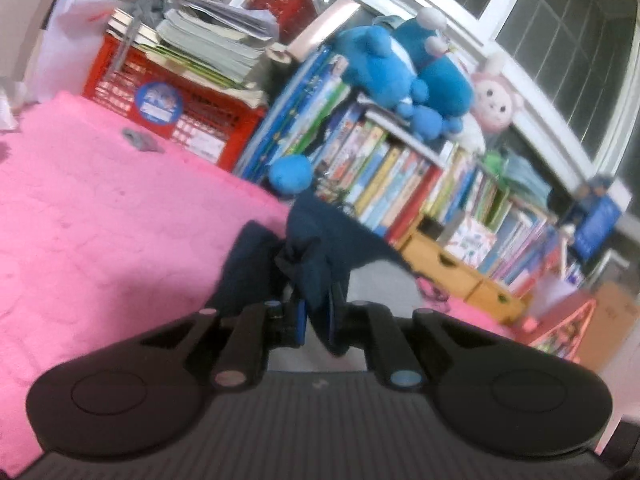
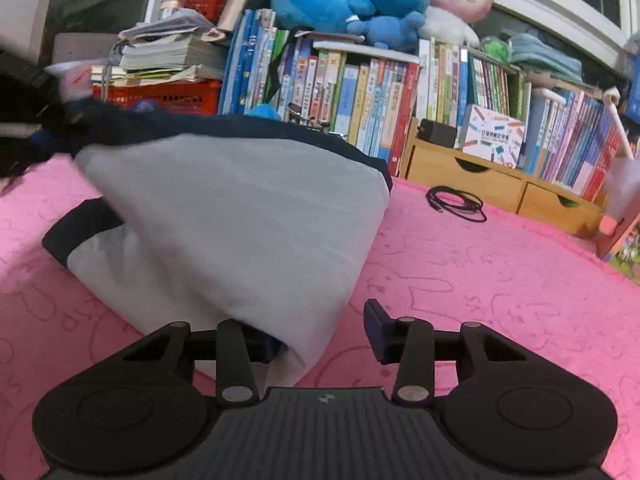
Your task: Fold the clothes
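Left wrist view: the left gripper [image 1: 318, 316] has its 2 fingers drawn together on a bunch of dark navy cloth, an edge of the shirt [image 1: 320, 248]. The cloth rises out of the pinch and spreads away to the far right, above the pink blanket [image 1: 100, 208], so this edge is lifted clear. Below the navy part a strip of grey shows on the right. The picture is blurred, so I cannot tell which hem or corner is in the pinch. A red crate [image 1: 172, 96] and books [image 1: 380, 160] stand far behind.

Right wrist view: the right gripper [image 2: 320, 340] is apart; its right finger [image 2: 378, 330] stands bare over the blanket [image 2: 480, 280]. Its left finger is mostly hidden beside the near grey corner of the shirt [image 2: 240, 216], and whether that finger touches the cloth I cannot tell. The shirt is grey with navy trim. It lies mainly to the left of and beyond this gripper, its long axis running from the near corner up to the far left. There its navy edge is raised toward a dark shape at the frame's left edge, too dim to name. A black cable [image 2: 456, 202] lies apart on the right.

My judgement: 1 edge is carried, so the fold looks underway. The right gripper is nearer the low corner; the next move turns on whether the lifted edge lands across that axis.
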Action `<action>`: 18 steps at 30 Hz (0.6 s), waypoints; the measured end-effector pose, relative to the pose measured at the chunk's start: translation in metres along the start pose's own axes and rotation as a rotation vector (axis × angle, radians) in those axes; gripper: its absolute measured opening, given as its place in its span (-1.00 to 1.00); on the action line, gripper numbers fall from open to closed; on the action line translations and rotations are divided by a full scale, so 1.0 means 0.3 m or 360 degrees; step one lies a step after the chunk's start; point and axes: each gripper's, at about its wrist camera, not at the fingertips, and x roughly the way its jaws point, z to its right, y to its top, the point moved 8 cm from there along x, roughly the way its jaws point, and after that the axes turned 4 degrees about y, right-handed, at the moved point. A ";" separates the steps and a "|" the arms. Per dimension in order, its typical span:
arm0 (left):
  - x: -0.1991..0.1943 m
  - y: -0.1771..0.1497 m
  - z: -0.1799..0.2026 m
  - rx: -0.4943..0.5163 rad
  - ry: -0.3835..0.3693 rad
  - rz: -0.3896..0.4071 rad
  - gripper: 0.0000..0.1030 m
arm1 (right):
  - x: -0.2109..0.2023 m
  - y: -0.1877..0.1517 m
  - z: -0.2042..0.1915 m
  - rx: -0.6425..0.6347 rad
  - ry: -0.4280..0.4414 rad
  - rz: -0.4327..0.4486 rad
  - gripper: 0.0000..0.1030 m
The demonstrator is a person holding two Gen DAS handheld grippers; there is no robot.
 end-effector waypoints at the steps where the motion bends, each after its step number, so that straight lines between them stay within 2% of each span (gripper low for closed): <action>1: 0.003 -0.007 -0.016 -0.0012 0.0013 -0.0019 -0.81 | 0.005 0.001 0.004 0.0021 0.0018 -0.0002 -0.23; 2: 0.006 -0.013 -0.024 0.0007 0.0026 -0.0030 -0.80 | 0.005 0.002 0.004 0.0025 0.0029 0.0001 -0.24; 4: -0.011 -0.009 -0.003 0.0216 0.0093 0.0041 -0.74 | 0.006 0.004 0.003 0.0029 0.0048 0.0008 -0.32; 7: -0.078 -0.018 0.089 0.0758 0.0200 0.0214 -0.69 | 0.001 0.005 0.001 0.0029 0.0048 0.0020 -0.32; 10: -0.123 -0.053 0.168 0.1244 0.0136 0.0286 -0.53 | -0.001 0.006 0.012 0.0059 0.0049 0.0029 -0.37; 13: -0.130 -0.094 0.209 0.1589 0.0065 0.0278 -0.48 | -0.003 0.004 0.019 0.0086 0.0052 0.0032 -0.44; 15: -0.140 -0.132 0.236 0.1818 -0.0032 0.0253 -0.48 | -0.005 0.001 0.023 0.0103 0.0054 0.0033 -0.45; 18: -0.162 -0.182 0.263 0.2099 -0.0108 0.0285 -0.40 | -0.007 -0.002 0.028 0.0127 0.0056 0.0035 -0.46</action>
